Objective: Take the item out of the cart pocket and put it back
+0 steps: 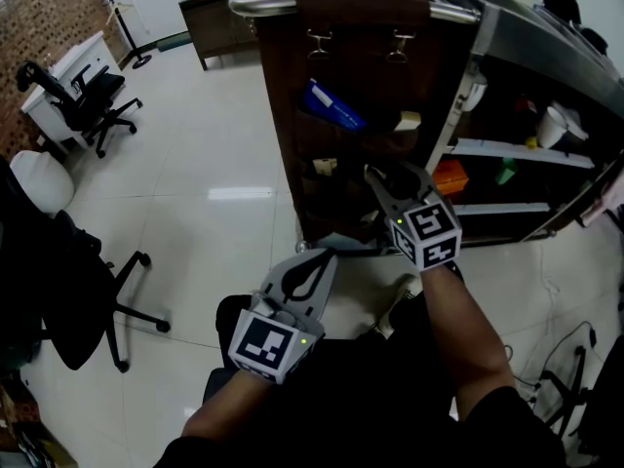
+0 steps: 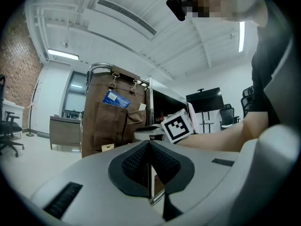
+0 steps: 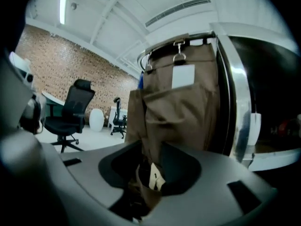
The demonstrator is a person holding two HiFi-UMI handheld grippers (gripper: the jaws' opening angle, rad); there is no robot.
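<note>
Apparently free of any grip, the pale item [image 3: 154,177] sits tucked in a low pocket [image 3: 145,197] of the brown organizer [image 1: 341,86] hung on the cart [image 1: 507,37]. Its long axis is roughly upright, top end poking out of the mouth. The right claw [image 1: 387,188] is released, jaws apart either side of it. The left claw [image 1: 310,273] waits clenched and empty, well back, leaving the pocket unobstructed

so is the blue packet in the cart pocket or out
In. The blue packet stands tilted in the top pocket, its upper end poking out.
</note>
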